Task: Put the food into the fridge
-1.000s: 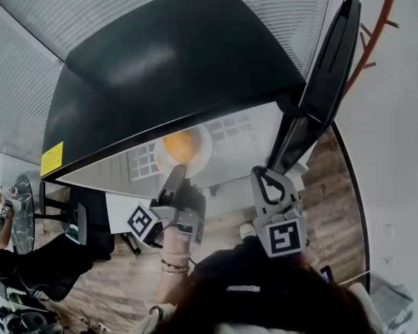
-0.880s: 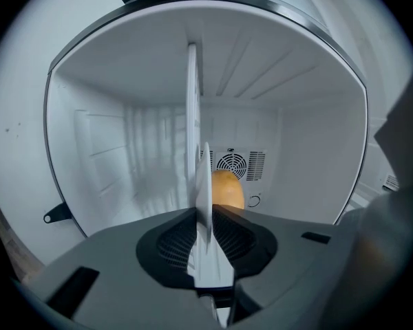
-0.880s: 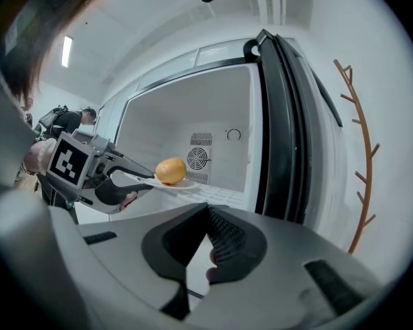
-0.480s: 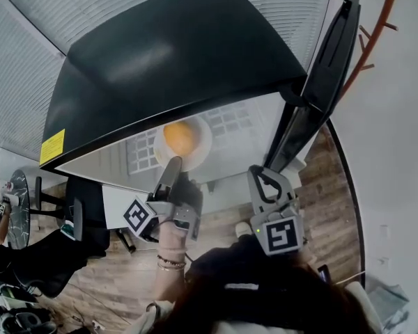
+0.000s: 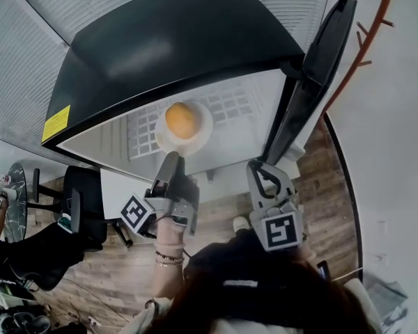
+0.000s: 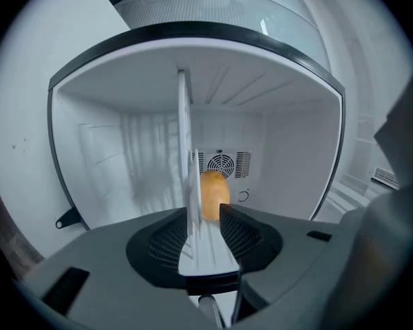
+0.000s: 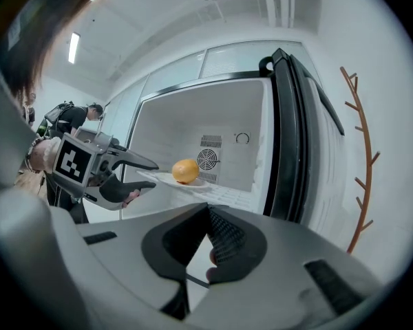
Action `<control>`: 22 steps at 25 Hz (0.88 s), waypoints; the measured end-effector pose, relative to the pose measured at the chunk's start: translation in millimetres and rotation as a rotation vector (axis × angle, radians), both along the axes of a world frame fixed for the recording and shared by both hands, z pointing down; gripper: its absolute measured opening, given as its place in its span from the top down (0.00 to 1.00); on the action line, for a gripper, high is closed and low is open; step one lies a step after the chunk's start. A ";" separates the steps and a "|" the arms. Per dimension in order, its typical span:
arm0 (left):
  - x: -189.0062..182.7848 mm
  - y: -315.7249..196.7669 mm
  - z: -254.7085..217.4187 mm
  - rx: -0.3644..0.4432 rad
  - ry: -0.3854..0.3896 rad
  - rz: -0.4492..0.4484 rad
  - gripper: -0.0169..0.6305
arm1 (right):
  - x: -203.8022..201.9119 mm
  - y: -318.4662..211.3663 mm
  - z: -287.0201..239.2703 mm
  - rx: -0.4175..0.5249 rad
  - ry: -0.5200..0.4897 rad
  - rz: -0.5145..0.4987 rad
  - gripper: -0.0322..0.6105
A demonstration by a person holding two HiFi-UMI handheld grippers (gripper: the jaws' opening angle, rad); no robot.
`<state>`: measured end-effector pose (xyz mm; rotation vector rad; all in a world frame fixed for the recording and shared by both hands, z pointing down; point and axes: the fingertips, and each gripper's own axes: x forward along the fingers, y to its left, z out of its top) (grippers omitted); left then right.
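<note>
The left gripper [image 5: 170,164] is held out level in front of the person, rolled so that one jaw stands above the other. Its jaws have just been opening and now stand wide. The rim of the white plate [image 6: 186,150] lies in the gap, close along one jaw, with no squeeze on it. The left hand [image 5: 168,223] wraps the handle behind the gripper's marker cube [image 5: 136,214], and bracelets [image 5: 168,259] circle the wrist. The right gripper [image 5: 258,167] is held beside the left one and tips slightly downward. Its jaw tips are together with nothing between them.
</note>
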<state>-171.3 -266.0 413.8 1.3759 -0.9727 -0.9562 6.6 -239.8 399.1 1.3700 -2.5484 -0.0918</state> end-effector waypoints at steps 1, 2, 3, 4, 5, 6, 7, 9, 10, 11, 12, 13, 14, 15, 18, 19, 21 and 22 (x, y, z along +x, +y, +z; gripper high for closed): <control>-0.1 3.8 -0.7 0.004 -0.002 -0.001 0.75 | -0.7 2.9 -1.1 0.004 -0.002 0.000 0.95; 0.1 7.6 -1.3 0.007 -0.004 -0.001 0.76 | -1.4 5.9 -2.4 0.007 -0.005 -0.001 0.95; 0.2 11.5 -1.6 0.010 -0.008 -0.001 0.76 | -2.2 8.9 -3.6 0.011 -0.006 -0.002 0.95; 0.3 15.5 -1.8 0.012 -0.014 0.000 0.76 | -3.0 12.0 -4.6 0.014 -0.007 -0.004 0.95; 0.2 19.6 -1.9 0.014 -0.019 0.001 0.76 | -3.7 15.2 -5.4 0.016 -0.009 -0.005 0.95; -0.1 23.8 -2.2 0.017 -0.023 0.002 0.76 | -4.4 18.5 -6.0 0.019 -0.011 -0.006 0.95; -0.4 27.8 -2.8 0.019 -0.026 0.002 0.76 | -5.1 21.8 -6.5 0.020 -0.012 -0.006 0.95; -1.1 35.6 -4.6 0.025 -0.037 0.003 0.76 | -6.8 28.7 -7.1 0.021 -0.012 -0.007 0.95; -1.5 39.8 -5.0 0.026 -0.048 0.005 0.76 | -7.8 32.2 -7.5 0.021 -0.012 -0.009 0.95; -1.6 44.0 -4.8 0.024 -0.063 0.009 0.76 | -8.7 35.6 -7.8 0.021 -0.012 -0.010 0.95; -1.5 48.4 -4.4 0.021 -0.083 0.015 0.76 | -9.6 39.0 -8.0 0.021 -0.012 -0.010 0.95; -1.4 52.9 -4.1 0.017 -0.107 0.020 0.79 | -10.5 42.4 -8.1 0.019 -0.010 -0.009 0.95; -1.6 57.7 -4.2 0.017 -0.135 0.023 0.80 | -11.2 45.9 -8.2 0.018 -0.009 -0.008 0.95; -2.1 62.8 -4.7 0.018 -0.167 0.024 0.80 | -12.0 49.5 -8.6 0.018 -0.006 -0.006 0.95; -4.3 79.3 -7.6 0.018 -0.264 0.013 0.87 | -15.3 61.2 -10.2 0.022 -0.005 -0.009 0.95; -5.0 84.8 -9.0 0.020 -0.292 0.011 0.87 | -16.8 65.5 -10.8 0.023 -0.004 -0.012 0.95; -6.1 95.2 -13.3 0.034 -0.331 0.014 0.88 | -20.4 74.7 -12.0 0.024 -0.004 -0.018 0.95; -5.8 100.2 -16.3 0.045 -0.345 0.019 0.88 | -22.2 79.3 -12.6 0.023 -0.006 -0.020 0.95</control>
